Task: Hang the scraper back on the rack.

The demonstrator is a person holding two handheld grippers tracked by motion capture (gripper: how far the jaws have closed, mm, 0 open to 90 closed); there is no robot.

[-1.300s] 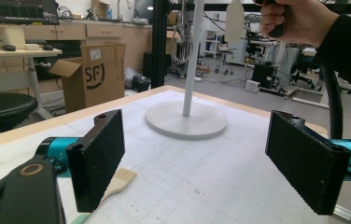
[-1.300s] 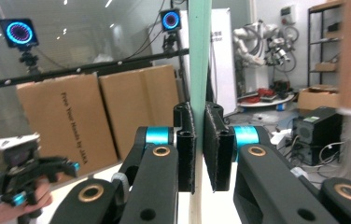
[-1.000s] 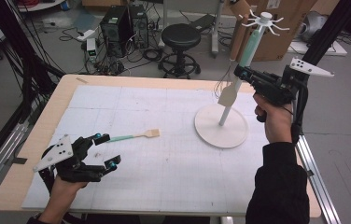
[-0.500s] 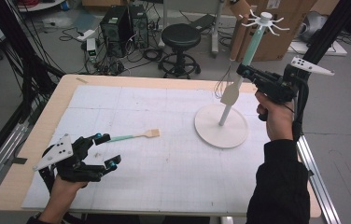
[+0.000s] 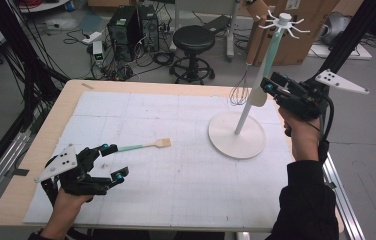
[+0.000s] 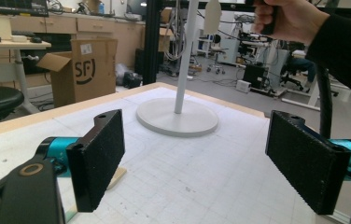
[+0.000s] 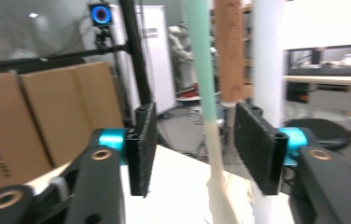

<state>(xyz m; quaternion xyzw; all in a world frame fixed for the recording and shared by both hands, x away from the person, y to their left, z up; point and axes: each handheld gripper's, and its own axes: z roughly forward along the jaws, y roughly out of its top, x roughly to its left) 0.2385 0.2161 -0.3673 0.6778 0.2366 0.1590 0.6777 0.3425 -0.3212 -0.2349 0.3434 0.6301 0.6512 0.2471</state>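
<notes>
Right gripper (image 5: 268, 86) is up beside the white utensil stand (image 5: 237, 134), at the stand's pole. Its fingers have just been opening and now stand apart with a gap each side; a hanging spatula (image 7: 208, 121), teal handle and cream blade, sits between them, not pinched. A whisk (image 5: 239, 92) hangs on the far side of the pole.

Left gripper (image 5: 112, 161) rests low on the desk (image 5: 66, 107), well apart from the stand toward the near left corner, fingers wide open and holding nothing. A second spatula (image 5: 148, 145) lies flat on the desk between that gripper and the stand, its handle end touching the far finger.
</notes>
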